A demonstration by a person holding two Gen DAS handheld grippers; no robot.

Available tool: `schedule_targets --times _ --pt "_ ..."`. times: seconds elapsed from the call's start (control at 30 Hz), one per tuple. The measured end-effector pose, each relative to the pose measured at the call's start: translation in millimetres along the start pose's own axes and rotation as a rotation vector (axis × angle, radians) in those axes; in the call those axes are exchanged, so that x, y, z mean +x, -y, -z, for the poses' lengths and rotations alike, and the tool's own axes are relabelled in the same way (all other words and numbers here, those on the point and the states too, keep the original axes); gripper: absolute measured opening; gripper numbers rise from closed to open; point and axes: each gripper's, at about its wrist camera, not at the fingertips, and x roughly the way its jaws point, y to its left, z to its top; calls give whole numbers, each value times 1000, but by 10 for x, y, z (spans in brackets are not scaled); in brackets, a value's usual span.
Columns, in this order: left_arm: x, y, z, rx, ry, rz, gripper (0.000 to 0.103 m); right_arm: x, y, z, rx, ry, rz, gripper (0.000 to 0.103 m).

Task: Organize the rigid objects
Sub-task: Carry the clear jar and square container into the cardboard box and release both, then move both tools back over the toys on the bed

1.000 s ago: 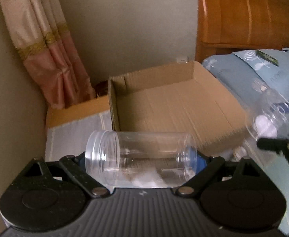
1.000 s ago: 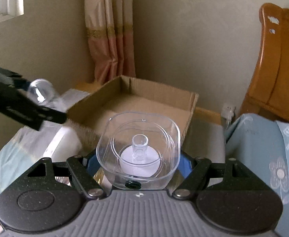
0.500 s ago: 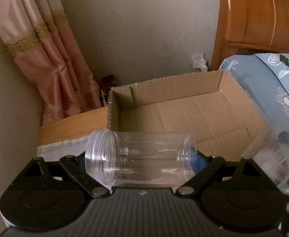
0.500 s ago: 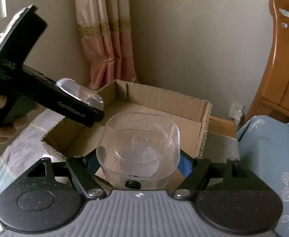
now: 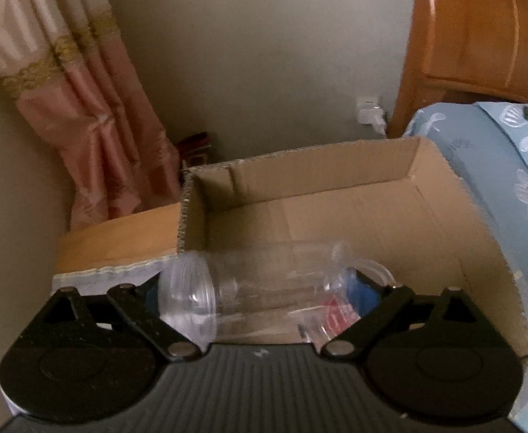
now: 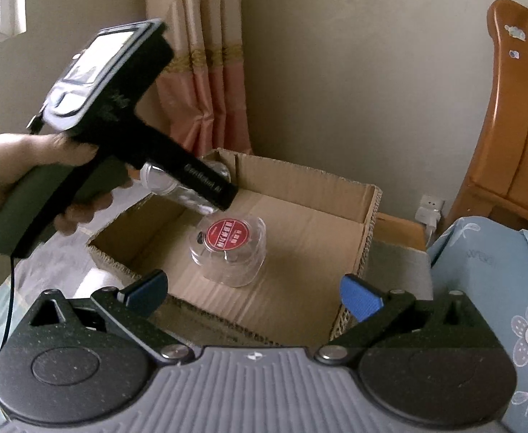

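My left gripper (image 5: 256, 288) is shut on a clear plastic jar (image 5: 249, 288), held sideways over the near-left part of the open cardboard box (image 5: 300, 169). It also shows in the right wrist view (image 6: 192, 187), with the jar (image 6: 163, 180) in its fingers above the box (image 6: 368, 209). My right gripper (image 6: 253, 288) is open and empty above the box's near edge. A clear squarish container with a red label (image 6: 228, 249) lies on the box floor; through the jar it shows in the left wrist view (image 5: 336, 314).
A bed with a blue floral cover (image 6: 498, 288) lies to the right, with a wooden headboard (image 6: 516, 108) behind. A pink curtain (image 5: 83, 108) hangs at the back left. A wall socket with a plug (image 6: 430, 209) sits behind the box.
My right gripper opened and let go of the squarish container, which now lies in the box. My left gripper moved farther over the box with the jar.
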Motion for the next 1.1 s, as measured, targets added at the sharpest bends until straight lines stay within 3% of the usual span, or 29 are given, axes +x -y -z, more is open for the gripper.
schedule_targets --times 0.4,0.7,0.83,1.1 --pt "-476 -3 207 39 74 3 96 -278 -241 330 -31 -27 22 103" --pt "-851 143 777 97 95 9 97 -407 -342 742 37 -67 3 103" --pt "-992 144 1106 120 106 -3 97 -443 -425 957 33 -84 36 103" --pt "-1062 -6 1707 44 60 41 97 -396 -484 1258 81 -131 9 103"
